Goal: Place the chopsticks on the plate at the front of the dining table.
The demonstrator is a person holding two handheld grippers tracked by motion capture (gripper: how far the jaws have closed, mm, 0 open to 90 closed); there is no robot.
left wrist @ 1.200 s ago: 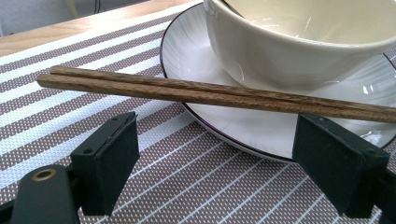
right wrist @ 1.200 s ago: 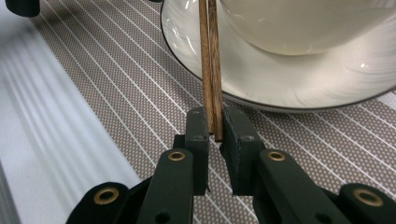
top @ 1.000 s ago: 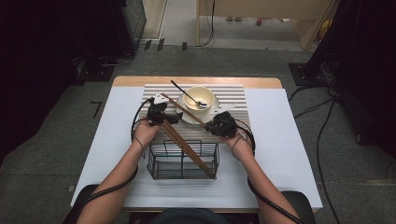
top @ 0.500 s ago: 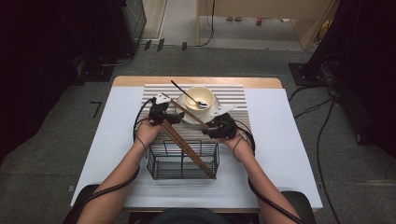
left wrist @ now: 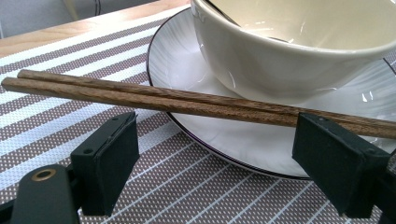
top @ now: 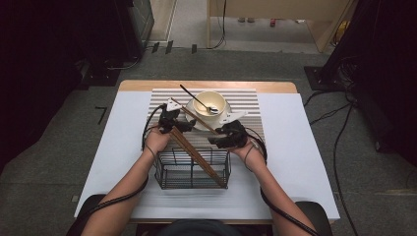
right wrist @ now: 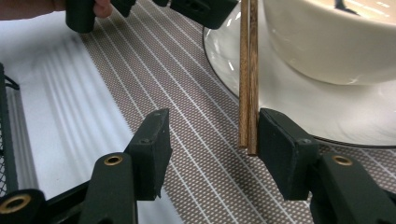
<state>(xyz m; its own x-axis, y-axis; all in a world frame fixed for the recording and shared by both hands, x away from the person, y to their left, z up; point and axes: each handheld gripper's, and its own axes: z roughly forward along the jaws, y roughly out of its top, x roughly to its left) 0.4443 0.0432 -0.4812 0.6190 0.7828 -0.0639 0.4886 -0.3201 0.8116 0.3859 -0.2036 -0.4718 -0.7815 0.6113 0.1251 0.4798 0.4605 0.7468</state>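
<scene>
A pair of brown chopsticks (top: 194, 117) lies across the rim of a white saucer (top: 196, 125) that holds a cream bowl (top: 211, 103) with a spoon (top: 194, 98) in it. My left gripper (left wrist: 215, 158) is open at the saucer's left, and the chopsticks (left wrist: 154, 98) lie just beyond its jaws. My right gripper (right wrist: 212, 149) has just been opening. The near ends of the chopsticks (right wrist: 248, 84) stand between its jaws, close beside the right pad (right wrist: 280, 149) and far from the left one.
A black wire basket (top: 192, 169) stands at the table's near side with a second pair of chopsticks (top: 196, 155) leaning in it. A striped placemat (top: 246, 103) lies under the saucer on a white sheet (top: 295, 147).
The jaws of my right gripper look wider apart than before. Both hands and the chopsticks on the saucer stay where they were.
</scene>
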